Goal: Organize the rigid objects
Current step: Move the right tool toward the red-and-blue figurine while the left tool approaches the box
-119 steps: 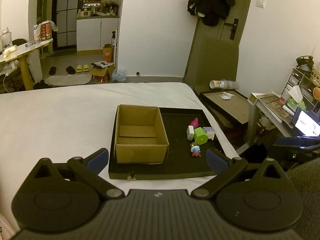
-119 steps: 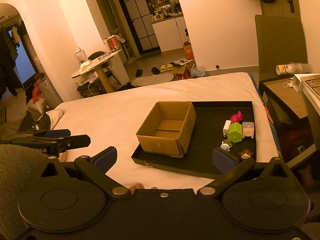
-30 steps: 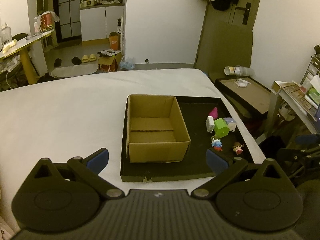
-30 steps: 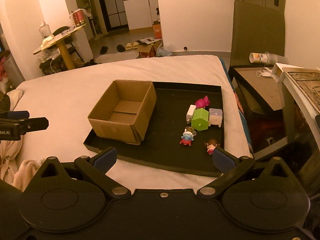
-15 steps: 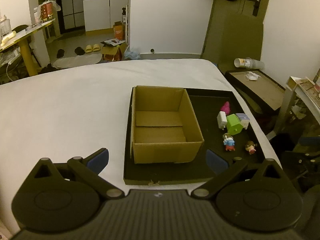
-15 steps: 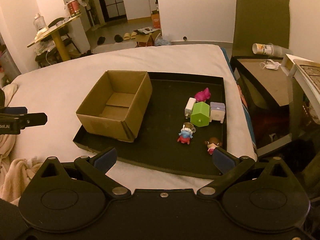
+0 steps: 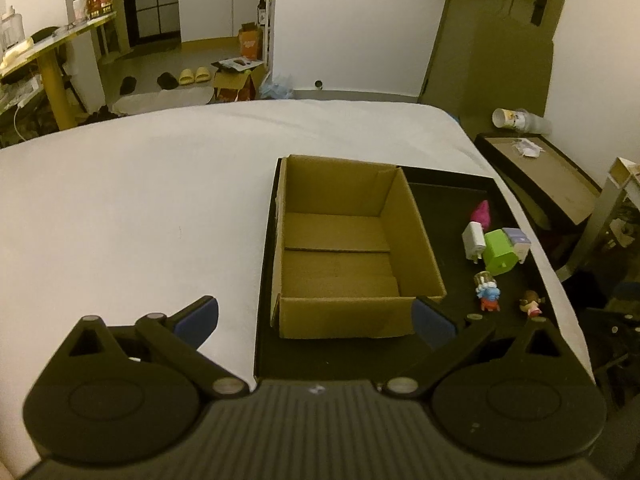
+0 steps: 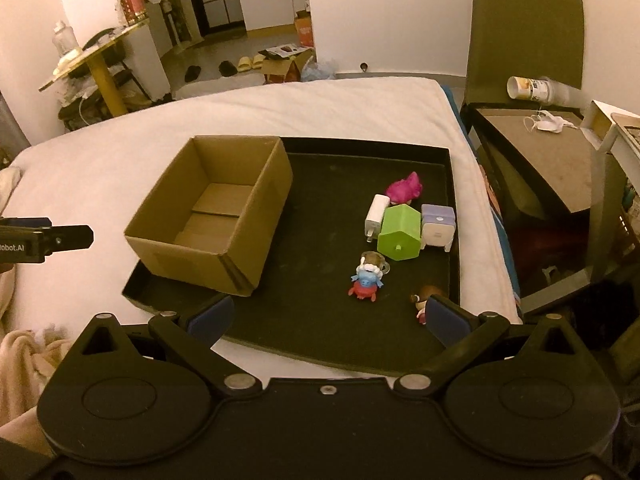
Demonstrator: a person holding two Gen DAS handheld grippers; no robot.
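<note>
In your left wrist view, your left gripper (image 7: pixel 314 320) is spread wide and holds nothing, its fingers either side of the near wall of the empty box (image 7: pixel 344 248), which sits on the left of the tray (image 7: pixel 448 188) at 12 o'clock, with the toys clustered at 2 o'clock: green house (image 7: pixel 498 257), white plug (image 7: pixel 472 242), pink toy (image 7: pixel 481 213). In your right wrist view, your right gripper (image 8: pixel 326 318) is likewise released and empty, the blue figure (image 8: pixel 366 280) at 12 o'clock beyond it, the house (image 8: pixel 400 232) just past that, the box (image 8: pixel 216 216) at 11 o'clock.
</note>
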